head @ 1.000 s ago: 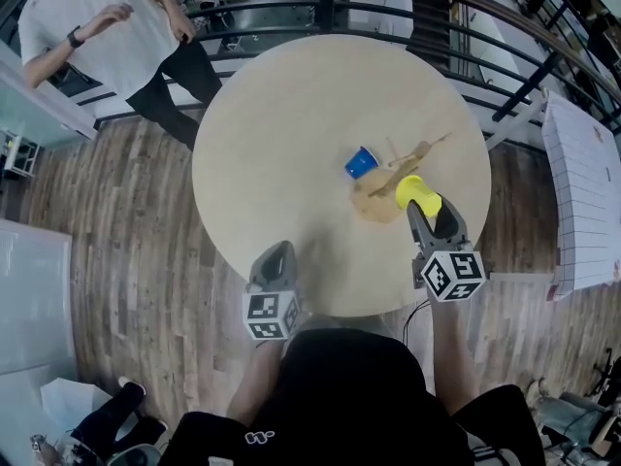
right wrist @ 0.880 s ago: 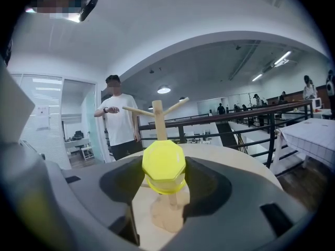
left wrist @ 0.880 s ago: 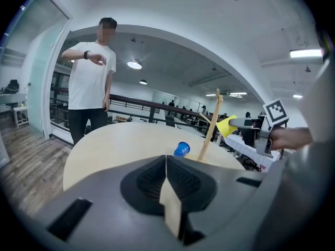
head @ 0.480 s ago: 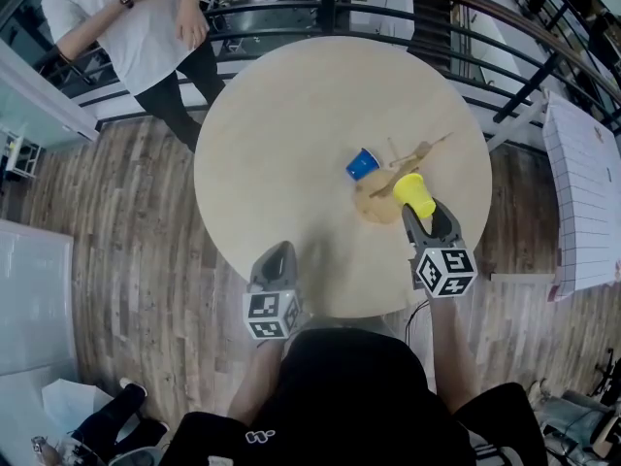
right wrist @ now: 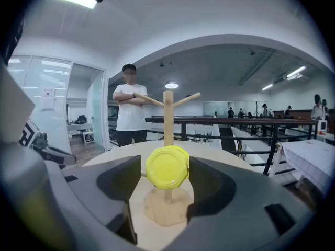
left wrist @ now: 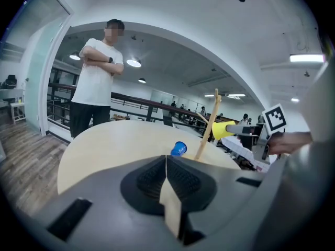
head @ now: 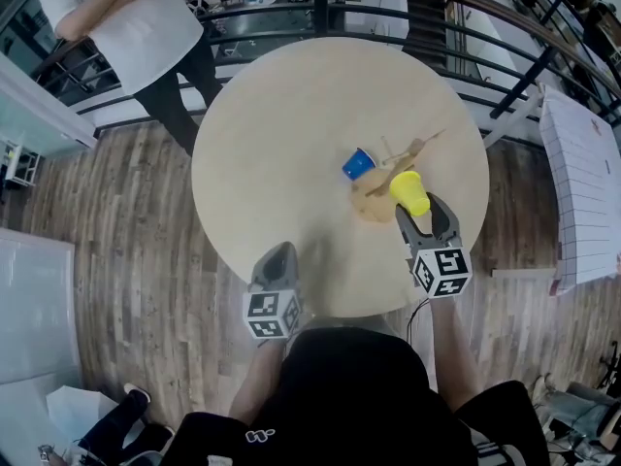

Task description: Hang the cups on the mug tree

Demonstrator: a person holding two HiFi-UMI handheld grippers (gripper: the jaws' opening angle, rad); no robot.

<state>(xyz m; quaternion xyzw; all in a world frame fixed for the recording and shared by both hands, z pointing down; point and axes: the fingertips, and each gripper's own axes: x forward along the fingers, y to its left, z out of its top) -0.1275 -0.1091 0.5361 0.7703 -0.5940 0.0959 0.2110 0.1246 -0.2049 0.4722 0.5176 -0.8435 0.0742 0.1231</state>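
As right gripper [head: 419,209] jaws just opened, yellow cup [right wrist: 167,167] between them.

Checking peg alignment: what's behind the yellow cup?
The mug tree stands behind the yellow cup: post and upper pegs show above, base below. The cup hides the post's middle and any peg there.

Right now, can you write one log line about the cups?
right tool: jaws just opening, yellow cup between, by mug tree | left tool: shut, empty | blue cup: on table

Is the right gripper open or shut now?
Open. The jaws of the right gripper have just been opening; the yellow cup between them shows a gap on its left.
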